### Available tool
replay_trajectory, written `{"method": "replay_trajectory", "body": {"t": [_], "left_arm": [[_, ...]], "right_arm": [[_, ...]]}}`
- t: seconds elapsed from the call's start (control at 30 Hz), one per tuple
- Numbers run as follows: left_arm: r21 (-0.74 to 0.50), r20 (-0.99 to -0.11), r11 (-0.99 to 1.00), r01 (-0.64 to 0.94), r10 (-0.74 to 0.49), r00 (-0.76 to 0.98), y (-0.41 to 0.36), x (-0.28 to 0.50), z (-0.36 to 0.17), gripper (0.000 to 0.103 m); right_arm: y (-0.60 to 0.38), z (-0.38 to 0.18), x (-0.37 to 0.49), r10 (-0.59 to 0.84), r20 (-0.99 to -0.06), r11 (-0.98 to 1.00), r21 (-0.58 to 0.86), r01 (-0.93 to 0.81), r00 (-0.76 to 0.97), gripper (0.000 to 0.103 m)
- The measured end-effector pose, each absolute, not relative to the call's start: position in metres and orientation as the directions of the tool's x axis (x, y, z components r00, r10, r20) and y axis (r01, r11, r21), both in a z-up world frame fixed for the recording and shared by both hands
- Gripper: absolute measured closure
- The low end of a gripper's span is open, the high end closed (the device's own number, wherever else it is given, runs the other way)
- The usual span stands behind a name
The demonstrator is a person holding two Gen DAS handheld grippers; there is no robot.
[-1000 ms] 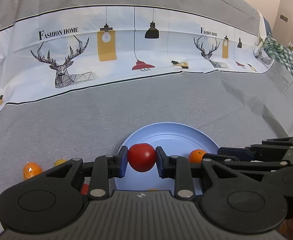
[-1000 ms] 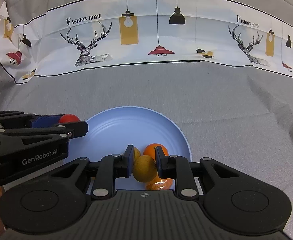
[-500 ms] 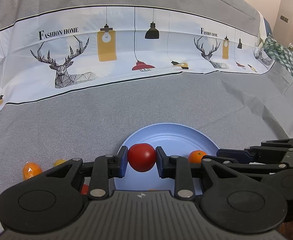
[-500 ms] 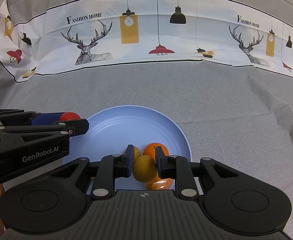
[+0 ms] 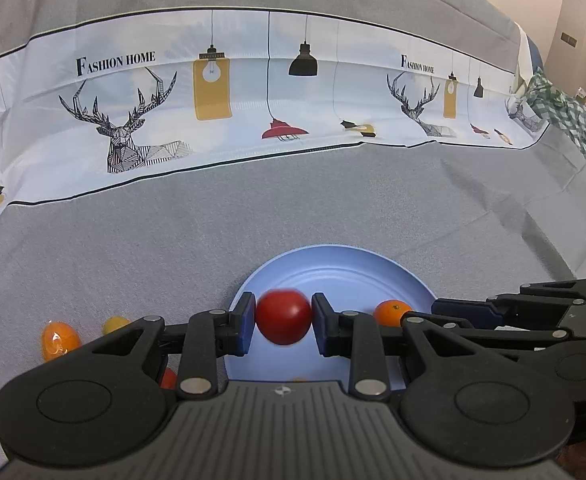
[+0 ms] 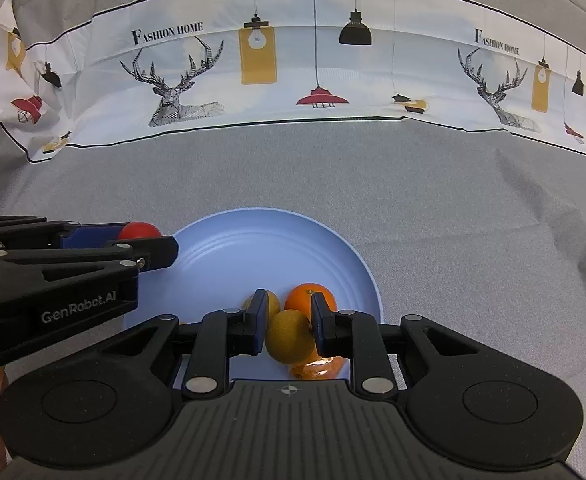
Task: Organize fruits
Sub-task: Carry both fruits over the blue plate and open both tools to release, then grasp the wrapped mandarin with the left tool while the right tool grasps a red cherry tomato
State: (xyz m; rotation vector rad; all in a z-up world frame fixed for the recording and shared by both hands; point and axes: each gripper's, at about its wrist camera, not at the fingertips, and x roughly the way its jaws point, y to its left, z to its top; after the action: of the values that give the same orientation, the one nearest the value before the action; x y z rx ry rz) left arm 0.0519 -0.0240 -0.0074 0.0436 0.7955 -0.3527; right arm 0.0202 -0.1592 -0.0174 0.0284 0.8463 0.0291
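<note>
Nothing is shifting much since a second ago: both of your hands are holding place over the blue plate, though the tomato is now looking blurred, with a thin gap showing at its right side. Your left hand-held gripper is standing partly open around that tomato, above the plate's left part; whether the pads are still pressing it, you cannot tell. Your right hand-held gripper is closing narrowly on a yellow fruit, low over the plate's near side. An orange is lying in the plate just beyond it. Two more fruits are sitting on the grey tabletop, left of the plate.
</note>
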Motion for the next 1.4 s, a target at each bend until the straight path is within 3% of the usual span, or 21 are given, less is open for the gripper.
{"method": "replay_trajectory", "body": {"t": [0.57, 0.83, 0.97, 1.07, 1.23, 1.3, 1.4], "left_arm": [[-0.085, -0.706, 0.941, 0.327, -0.288, 0.646, -0.026, 0.050, -0.007, 0.069], [-0.086, -0.692, 0.947, 0.310, -0.281, 0.665, -0.010, 0.041, 0.002, 0.086], [-0.156, -0.674, 0.963, 0.220, -0.267, 0.689, 0.032, 0.040, 0.019, 0.086], [-0.202, -0.684, 0.971, 0.130, -0.235, 0.691, 0.074, 0.046, 0.028, 0.086], [-0.310, -0.688, 0.950, -0.034, -0.199, 0.698, 0.136, 0.041, 0.022, 0.086], [-0.331, -0.756, 0.936, -0.122, -0.186, 0.627, 0.150, 0.045, 0.007, 0.086], [-0.365, -0.773, 0.915, -0.173, -0.194, 0.604, 0.159, 0.052, 0.001, 0.086]], "right_arm": [[-0.162, -0.017, 0.019, 0.031, -0.743, 0.999, 0.038, -0.004, 0.669, 0.071], [-0.163, -0.012, 0.019, 0.016, -0.722, 0.997, 0.060, 0.040, 0.691, 0.071], [-0.163, -0.005, 0.017, 0.017, -0.688, 0.992, 0.104, 0.075, 0.726, 0.087], [-0.159, -0.001, 0.017, 0.037, -0.664, 0.987, 0.142, 0.078, 0.747, 0.091], [-0.134, 0.004, 0.018, 0.123, -0.630, 0.981, 0.193, 0.001, 0.767, 0.090], [-0.121, 0.002, 0.021, 0.183, -0.631, 0.975, 0.216, -0.056, 0.753, 0.089], [-0.096, -0.001, 0.023, 0.260, -0.638, 0.964, 0.219, -0.153, 0.725, 0.089]]}}
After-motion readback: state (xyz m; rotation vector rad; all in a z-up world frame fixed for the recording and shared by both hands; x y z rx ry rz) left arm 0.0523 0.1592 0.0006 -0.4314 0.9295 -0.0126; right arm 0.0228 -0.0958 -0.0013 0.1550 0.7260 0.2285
